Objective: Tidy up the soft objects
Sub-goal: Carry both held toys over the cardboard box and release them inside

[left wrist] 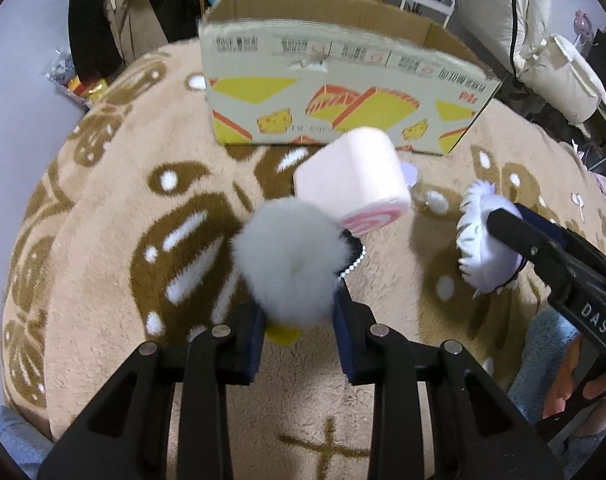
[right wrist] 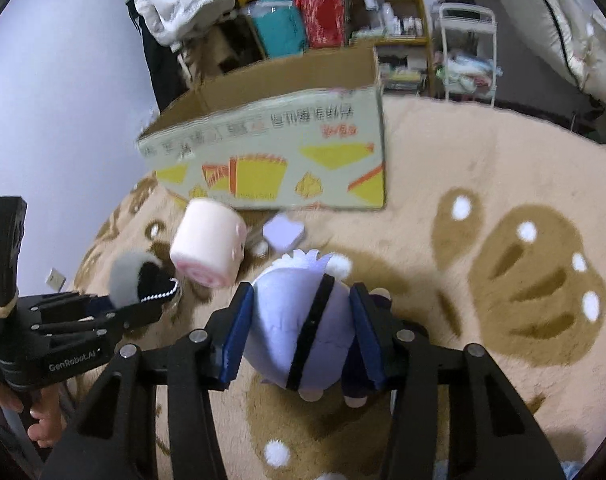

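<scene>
Both loads up off the blanket (right wrist: 483, 160). My left gripper (left wrist: 299, 332) is pinched nearly closed on the grey pompom (left wrist: 289, 260); my right gripper (right wrist: 299, 340) is clamped half-wide around the lilac plush doll (right wrist: 299, 320). Cardboard box (left wrist: 327, 80) sits ahead, open. Risks I see: fluff slipping free, doll snagging the rim, or my arm nudging the pink roll plush (left wrist: 355, 184).

Pale wall (right wrist: 63, 80), cluttered yellow shelf (right wrist: 383, 40) — tan patterned blanket (right wrist: 503, 184) (fluffy) underneath.

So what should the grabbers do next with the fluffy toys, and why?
Probably carry both toys toward the open cardboard box. The left gripper is shut on the grey fluffy ball and the right gripper on the lilac plush doll, and the box stands just behind them.
</scene>
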`<state>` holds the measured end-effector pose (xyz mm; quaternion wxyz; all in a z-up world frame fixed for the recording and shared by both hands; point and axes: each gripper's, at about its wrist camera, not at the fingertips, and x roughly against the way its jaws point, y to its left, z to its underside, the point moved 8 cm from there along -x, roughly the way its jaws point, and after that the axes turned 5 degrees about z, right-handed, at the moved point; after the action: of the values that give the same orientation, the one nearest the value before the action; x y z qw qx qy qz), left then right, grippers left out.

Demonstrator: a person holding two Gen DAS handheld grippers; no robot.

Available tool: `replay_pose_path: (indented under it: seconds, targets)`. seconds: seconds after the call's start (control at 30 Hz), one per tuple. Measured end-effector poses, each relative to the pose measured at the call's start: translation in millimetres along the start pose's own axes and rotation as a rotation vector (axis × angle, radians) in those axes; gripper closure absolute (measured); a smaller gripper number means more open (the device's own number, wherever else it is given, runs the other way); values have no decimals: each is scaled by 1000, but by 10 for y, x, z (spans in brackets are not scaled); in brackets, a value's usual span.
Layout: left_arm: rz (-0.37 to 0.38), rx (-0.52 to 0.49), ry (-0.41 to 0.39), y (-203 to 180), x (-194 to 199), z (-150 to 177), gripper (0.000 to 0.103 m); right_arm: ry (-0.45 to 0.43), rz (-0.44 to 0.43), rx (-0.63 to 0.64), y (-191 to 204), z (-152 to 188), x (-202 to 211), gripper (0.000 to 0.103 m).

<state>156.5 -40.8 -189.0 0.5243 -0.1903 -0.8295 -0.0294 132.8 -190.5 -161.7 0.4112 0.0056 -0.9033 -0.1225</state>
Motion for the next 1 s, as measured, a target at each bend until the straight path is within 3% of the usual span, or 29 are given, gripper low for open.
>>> replay_pose_path:
  seconds: [0.3, 0.37, 0.6, 0.7, 1.0]
  targets:
    - [-37, -56, -197, -98, 506, -129, 73, -188, 38, 23, 36, -265, 362, 52]
    - [-57, -79, -271, -132, 679, -172, 73, -219, 40, 25, 41, -322, 415, 52]
    - [-59, -84, -410, -140, 997, -289, 73, -311, 42, 46, 59, -527, 644, 52]
    - [-94, -106, -480, -138, 1190, -395, 73, -352, 44, 55, 70, -643, 763, 52]
    - [-144, -130, -608, -129, 1501, -770, 72, -441, 25, 72, 120, -1094, 955, 52]
